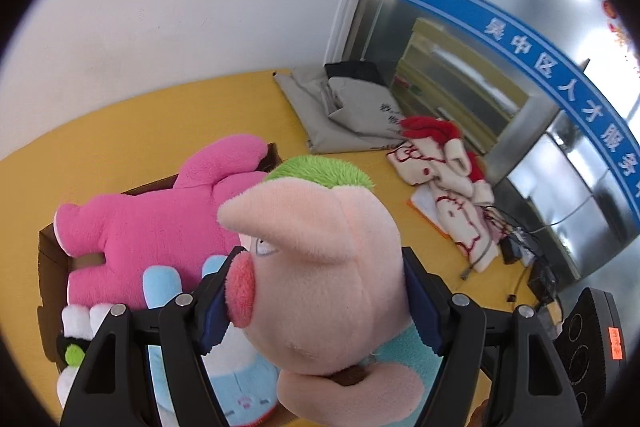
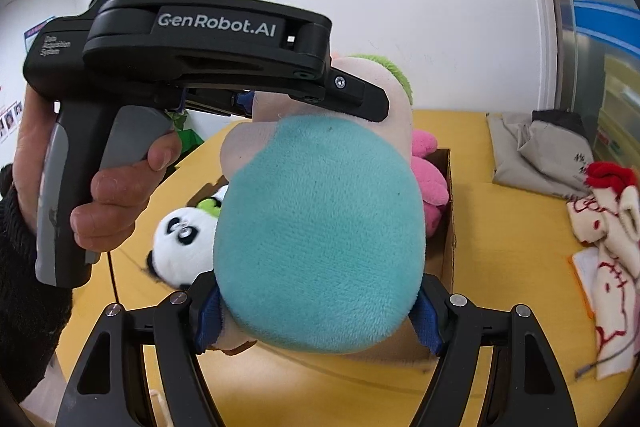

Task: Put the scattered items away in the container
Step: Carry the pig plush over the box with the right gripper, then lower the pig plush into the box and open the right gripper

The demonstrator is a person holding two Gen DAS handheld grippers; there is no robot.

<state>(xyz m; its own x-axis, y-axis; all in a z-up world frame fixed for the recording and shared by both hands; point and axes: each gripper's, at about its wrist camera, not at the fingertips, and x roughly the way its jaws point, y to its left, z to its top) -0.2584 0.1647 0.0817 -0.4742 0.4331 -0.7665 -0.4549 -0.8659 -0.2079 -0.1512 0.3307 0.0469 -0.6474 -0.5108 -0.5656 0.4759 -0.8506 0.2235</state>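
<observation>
The pig [image 1: 320, 267], a plush with green hair, was seen gripped by both tools at once; the left tool [image 1: 316, 307] was clenched on its head, blue pads [image 1: 214, 315] pressed in at snout and cheek; the right tool [image 2: 320, 315] was clenched on its teal body, pads sunk into the pile on either side. The pig was held aloft, above and just in front of the box [image 2: 450, 195], not yet inside it.

The box was noted as already crowded; a pink plush [image 1: 160, 223] lay across it and overhung the rim; a panda [image 2: 180, 239] and a blue plush [image 1: 164, 287] were lodged at the near end. The counter [image 1: 200, 107] beyond carried a grey bag [image 1: 340, 115] and a red-and-white cloth [image 1: 452, 187], both well apart from the box.

Judged advice for the step: the pig should be carried level between the two tools, so that neither grip is twisted out; it should be brought over whatever gap is left, probably the near end by the panda, and lowered body first; the grips should be released only once the pig is borne by the plush beneath; a light press may be needed, since the pile is soft and springy and the pig could roll off the pink plush over the rim.
</observation>
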